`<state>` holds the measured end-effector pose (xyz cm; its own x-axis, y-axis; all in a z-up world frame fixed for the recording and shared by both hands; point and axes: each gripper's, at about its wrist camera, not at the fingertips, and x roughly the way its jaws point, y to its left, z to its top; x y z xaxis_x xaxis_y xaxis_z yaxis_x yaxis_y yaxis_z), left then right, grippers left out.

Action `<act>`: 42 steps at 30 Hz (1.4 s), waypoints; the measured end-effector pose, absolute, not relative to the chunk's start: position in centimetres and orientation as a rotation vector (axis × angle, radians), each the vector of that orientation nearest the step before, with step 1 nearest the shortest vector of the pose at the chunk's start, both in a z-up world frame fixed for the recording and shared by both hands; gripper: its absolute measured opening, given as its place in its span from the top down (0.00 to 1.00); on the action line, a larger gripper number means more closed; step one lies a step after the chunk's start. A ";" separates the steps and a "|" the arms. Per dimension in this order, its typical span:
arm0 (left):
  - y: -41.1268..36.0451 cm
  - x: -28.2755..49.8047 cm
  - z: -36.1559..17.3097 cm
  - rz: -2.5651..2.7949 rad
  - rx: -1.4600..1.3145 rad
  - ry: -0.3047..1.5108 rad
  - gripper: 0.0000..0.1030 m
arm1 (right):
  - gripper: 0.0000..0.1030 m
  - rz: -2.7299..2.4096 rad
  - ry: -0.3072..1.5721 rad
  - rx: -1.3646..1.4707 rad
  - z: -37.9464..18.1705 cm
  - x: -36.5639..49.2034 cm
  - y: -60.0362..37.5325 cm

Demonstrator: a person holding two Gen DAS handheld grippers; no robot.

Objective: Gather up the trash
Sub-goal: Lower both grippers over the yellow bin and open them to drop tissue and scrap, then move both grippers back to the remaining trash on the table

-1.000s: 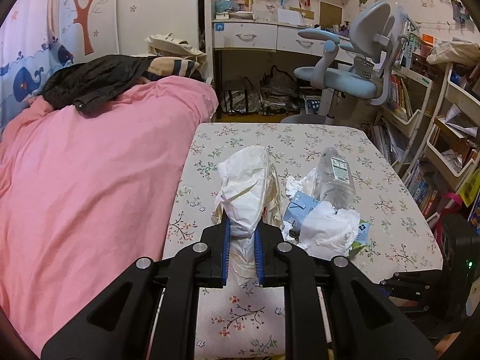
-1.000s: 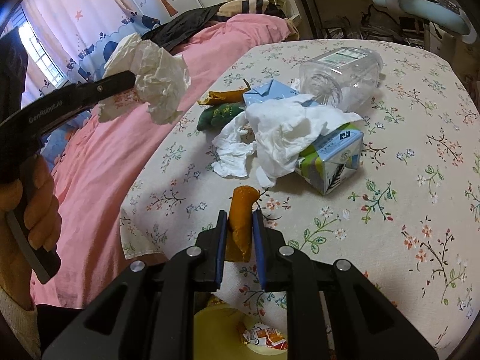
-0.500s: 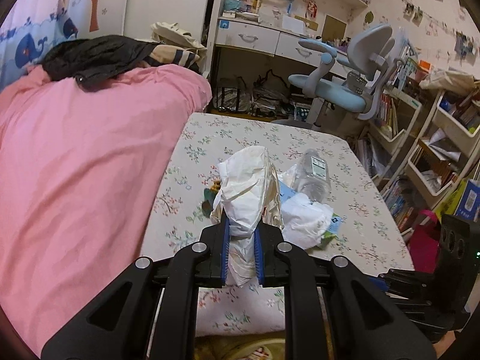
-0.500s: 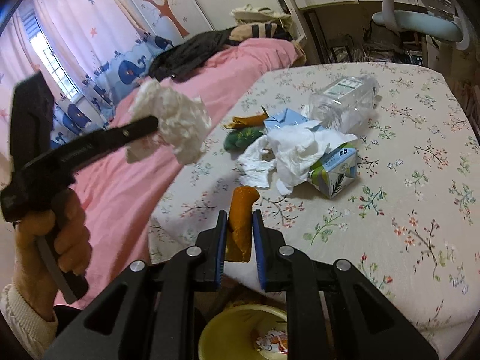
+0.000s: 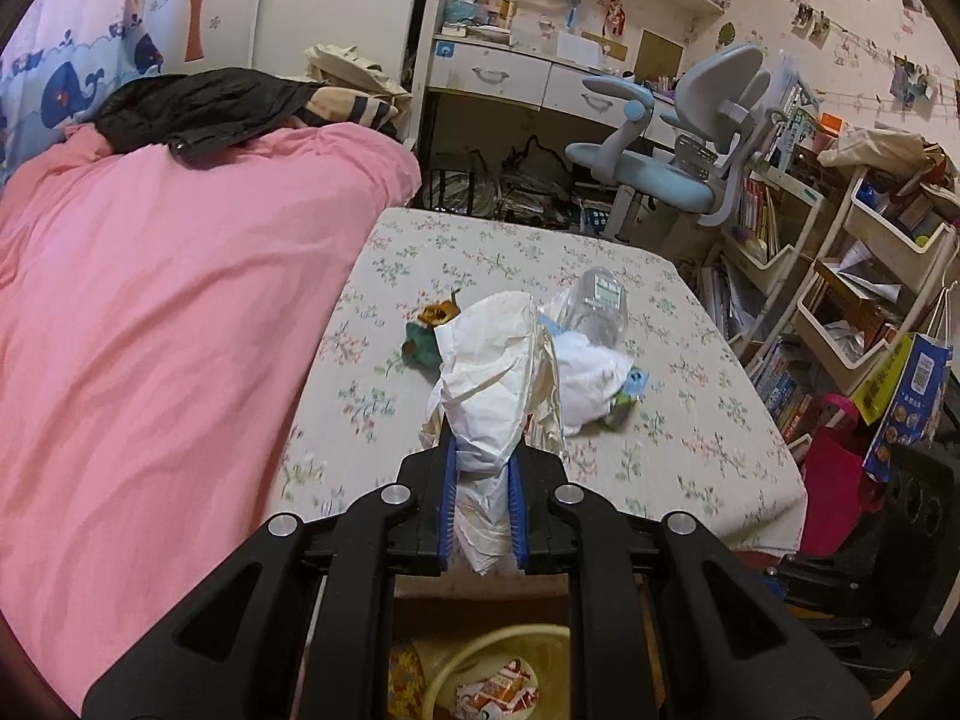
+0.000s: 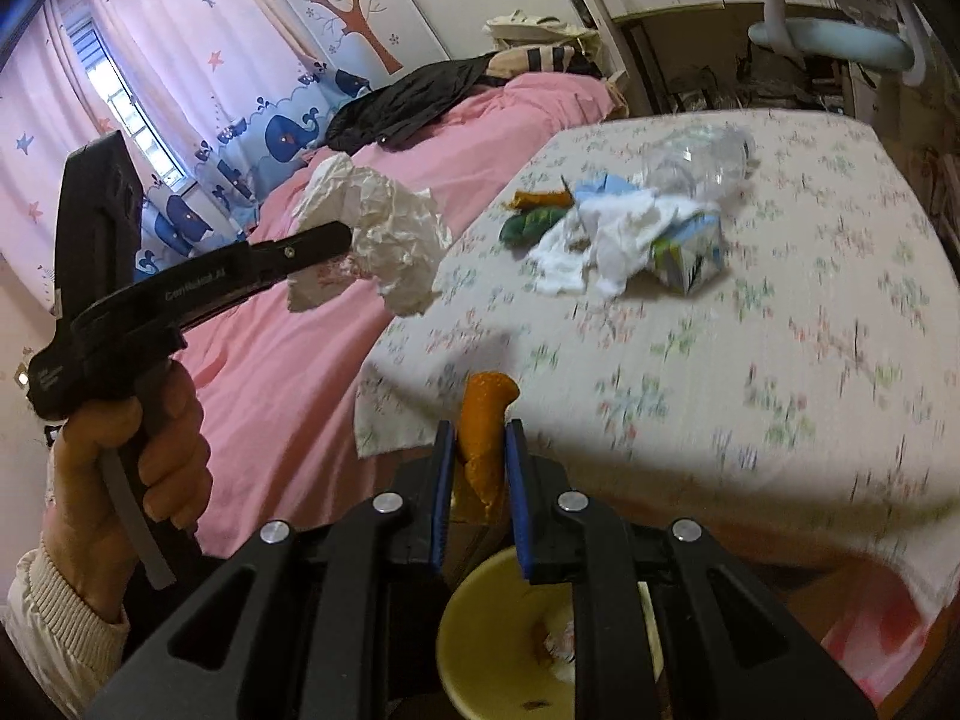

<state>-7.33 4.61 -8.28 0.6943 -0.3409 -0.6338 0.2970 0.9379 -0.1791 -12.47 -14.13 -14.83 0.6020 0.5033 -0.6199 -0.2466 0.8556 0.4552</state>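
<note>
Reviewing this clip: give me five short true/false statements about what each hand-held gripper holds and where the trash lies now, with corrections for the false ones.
1. The left hand-held gripper clamps a crumpled white paper wad. True.
2. The right hand-held gripper is open, holding nothing. False: it is shut on an orange wrapper.
3. A clear plastic bottle lies on the floral-cloth table. True.
4. The round yellow bin sits on top of the table. False: it is below the table edge, under the grippers.
5. The white tissue pile lies on the pink bed. False: it rests on the table.
</note>
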 end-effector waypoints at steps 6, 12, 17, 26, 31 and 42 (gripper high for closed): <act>4.3 -9.8 -9.6 -0.373 -0.045 0.761 0.87 | 0.80 0.459 0.894 0.334 -16.9 -14.6 -13.0; 2.5 -12.8 -11.1 -0.410 0.008 0.794 0.87 | 0.65 0.445 0.970 0.330 -18.6 -16.1 -12.7; 1.7 -14.8 -12.4 -0.426 0.025 0.826 0.87 | 0.56 0.394 0.960 0.341 -18.4 -16.9 -13.7; 0.3 -18.1 -15.1 -0.446 0.074 0.909 0.87 | 0.35 0.242 0.884 0.405 -17.8 -17.3 -17.0; -0.2 -19.2 -16.2 -0.426 0.110 0.956 0.51 | 0.28 0.194 0.855 0.423 -17.6 -17.6 -17.7; 0.2 -19.7 -15.3 -0.344 0.119 0.873 0.18 | 0.17 0.126 0.830 0.417 -17.6 -17.8 -18.4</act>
<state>-19.67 0.23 -15.33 0.5914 -0.2464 -0.7678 0.3428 0.9387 -0.0373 -17.77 -18.42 -17.58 0.6726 0.2689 -0.6894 0.0525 0.9120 0.4069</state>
